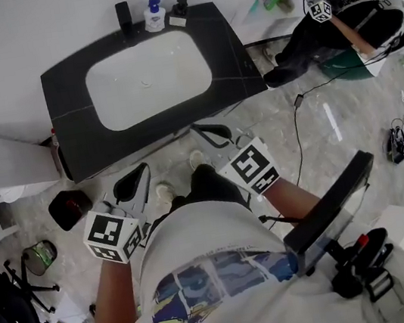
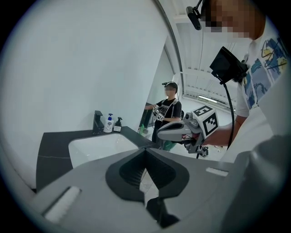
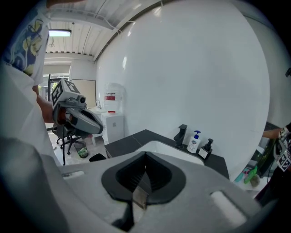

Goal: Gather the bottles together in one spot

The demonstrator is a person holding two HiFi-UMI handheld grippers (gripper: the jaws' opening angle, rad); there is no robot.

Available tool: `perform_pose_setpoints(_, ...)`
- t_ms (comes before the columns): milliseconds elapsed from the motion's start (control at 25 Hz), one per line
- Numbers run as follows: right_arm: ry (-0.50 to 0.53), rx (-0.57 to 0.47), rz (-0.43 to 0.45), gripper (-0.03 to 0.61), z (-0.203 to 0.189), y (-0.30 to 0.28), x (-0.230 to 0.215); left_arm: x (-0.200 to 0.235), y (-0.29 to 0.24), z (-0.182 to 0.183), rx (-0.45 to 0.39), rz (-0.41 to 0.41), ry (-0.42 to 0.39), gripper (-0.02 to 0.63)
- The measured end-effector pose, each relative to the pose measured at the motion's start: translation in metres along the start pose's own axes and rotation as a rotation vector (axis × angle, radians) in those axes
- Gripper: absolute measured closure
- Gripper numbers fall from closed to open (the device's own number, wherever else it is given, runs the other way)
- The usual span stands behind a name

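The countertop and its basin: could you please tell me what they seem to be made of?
Countertop: likely stone or a stone-look slab, matte black with a faint seam line. Basin: probably glazed ceramic, smooth white with a soft sheen.

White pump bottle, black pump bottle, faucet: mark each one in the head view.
white pump bottle (image 1: 155, 21), head view, on its white body below the blue pump.
black pump bottle (image 1: 179, 18), head view, on its lower body.
faucet (image 1: 123, 14), head view, on its upright black column.
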State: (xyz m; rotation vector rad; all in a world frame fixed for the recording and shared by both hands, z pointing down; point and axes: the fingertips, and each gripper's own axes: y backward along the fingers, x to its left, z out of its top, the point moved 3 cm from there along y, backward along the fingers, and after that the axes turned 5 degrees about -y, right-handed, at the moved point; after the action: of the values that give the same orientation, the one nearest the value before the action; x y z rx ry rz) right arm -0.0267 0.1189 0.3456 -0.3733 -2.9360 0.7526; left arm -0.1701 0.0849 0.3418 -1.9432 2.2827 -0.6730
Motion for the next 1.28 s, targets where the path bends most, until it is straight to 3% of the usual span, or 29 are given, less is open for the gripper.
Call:
perform_pose_setpoints(360,0.04,-0.04,0.054,0.577,0.009,0.017,0.0,-0.014,-0.005,0.005,-0.001,0.048,-0.004,0.612)
perform_pose_setpoints(1280,0.067,-0.079,0.147,0.577,-0.026,0.108,-0.017,-0.123,-0.041,0.01,-0.002,0.095,-0.018,0.612)
